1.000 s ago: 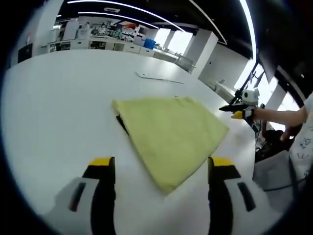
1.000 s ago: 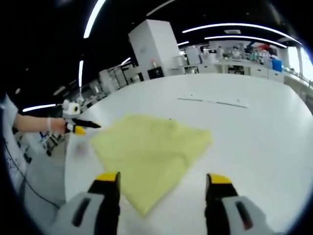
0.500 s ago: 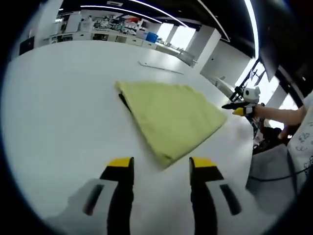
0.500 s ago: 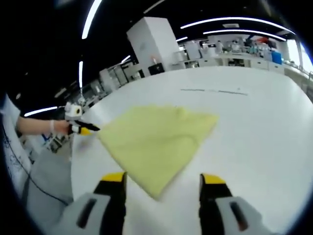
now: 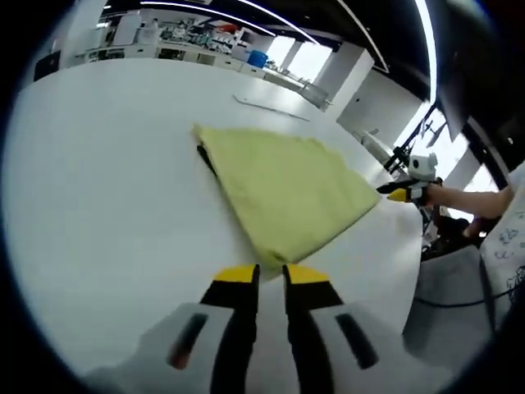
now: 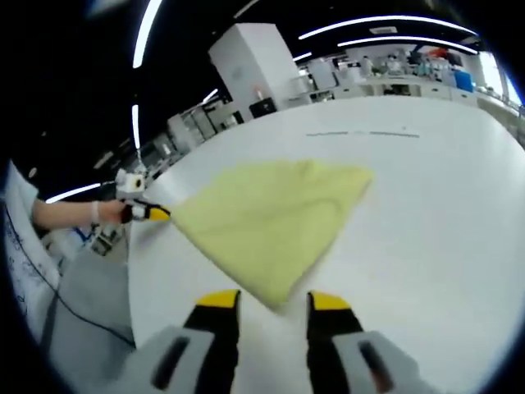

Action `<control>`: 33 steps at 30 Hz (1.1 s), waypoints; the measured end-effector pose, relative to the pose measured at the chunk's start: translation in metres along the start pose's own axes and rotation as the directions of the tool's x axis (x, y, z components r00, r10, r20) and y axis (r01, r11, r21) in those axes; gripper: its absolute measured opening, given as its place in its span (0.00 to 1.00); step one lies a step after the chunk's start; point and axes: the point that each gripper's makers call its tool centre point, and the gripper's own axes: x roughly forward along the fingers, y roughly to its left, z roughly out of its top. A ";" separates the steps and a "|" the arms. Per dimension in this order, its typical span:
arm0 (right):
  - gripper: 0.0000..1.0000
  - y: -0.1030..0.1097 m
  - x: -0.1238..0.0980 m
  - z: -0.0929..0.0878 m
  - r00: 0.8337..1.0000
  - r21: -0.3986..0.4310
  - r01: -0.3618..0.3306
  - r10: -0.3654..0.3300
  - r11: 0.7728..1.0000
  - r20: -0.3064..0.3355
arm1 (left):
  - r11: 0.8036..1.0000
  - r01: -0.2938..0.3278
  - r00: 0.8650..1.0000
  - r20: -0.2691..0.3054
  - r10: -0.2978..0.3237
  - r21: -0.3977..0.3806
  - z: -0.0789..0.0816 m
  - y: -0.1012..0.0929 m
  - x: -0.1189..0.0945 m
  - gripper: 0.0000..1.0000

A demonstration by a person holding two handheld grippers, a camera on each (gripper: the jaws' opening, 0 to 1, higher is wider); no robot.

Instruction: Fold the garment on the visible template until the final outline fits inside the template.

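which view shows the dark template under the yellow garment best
The left gripper view: a dark strip of the template peeks out beside the folded yellow garment. In the right gripper view the garment covers it; no dark edge is visible.

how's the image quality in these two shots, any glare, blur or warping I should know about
Left gripper view: strong fisheye bending, ceiling light strips curve, windows blow out white behind the right tongs; the yellow garment stays fairly sharp. Right gripper view: same warping, the white table is bright and nearly featureless, the garment looks soft, the left tongs are small and blurry at the garment's corner.
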 end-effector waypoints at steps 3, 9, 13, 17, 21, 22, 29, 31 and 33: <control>0.16 0.003 0.001 -0.002 1.000 0.010 -0.012 0.012 1.000 -0.005 | 1.000 0.004 1.000 -0.002 -0.004 0.000 0.000 0.000 0.000 0.05; 0.04 0.004 0.001 -0.001 1.000 0.030 -0.021 0.021 0.999 0.001 | 1.000 0.009 1.000 -0.006 -0.009 -0.001 0.000 0.001 0.002 0.02; 0.00 0.008 0.002 0.000 1.000 0.041 -0.027 0.027 0.999 0.002 | 1.000 0.005 1.000 -0.008 -0.005 -0.001 0.000 0.003 0.003 0.00; 0.00 0.007 -0.001 0.000 0.999 0.055 -0.032 0.031 0.998 0.005 | 1.000 0.001 1.000 -0.019 -0.001 0.013 -0.002 0.001 0.001 0.00; 0.00 0.003 -0.004 -0.001 1.000 0.052 -0.021 0.021 0.998 0.000 | 1.000 -0.009 1.000 -0.021 0.009 0.023 0.000 0.006 -0.004 0.00; 0.00 0.003 -0.005 -0.001 1.000 0.054 -0.020 0.020 0.998 0.002 | 1.000 -0.008 1.000 -0.021 0.008 0.012 0.001 0.006 -0.005 0.00; 0.00 0.005 -0.009 -0.003 0.999 0.052 -0.033 0.033 0.998 -0.005 | 1.000 -0.005 1.000 -0.019 0.005 0.021 0.001 0.001 -0.010 0.00; 0.00 0.005 -0.010 -0.003 0.999 0.055 -0.032 0.032 0.998 -0.001 | 1.000 -0.001 1.000 -0.021 0.002 0.016 0.000 -0.001 -0.010 0.00; 0.00 0.006 -0.012 -0.005 0.999 0.062 -0.032 0.032 0.998 0.001 | 1.000 0.002 1.000 -0.023 -0.002 0.014 -0.003 -0.004 -0.011 0.00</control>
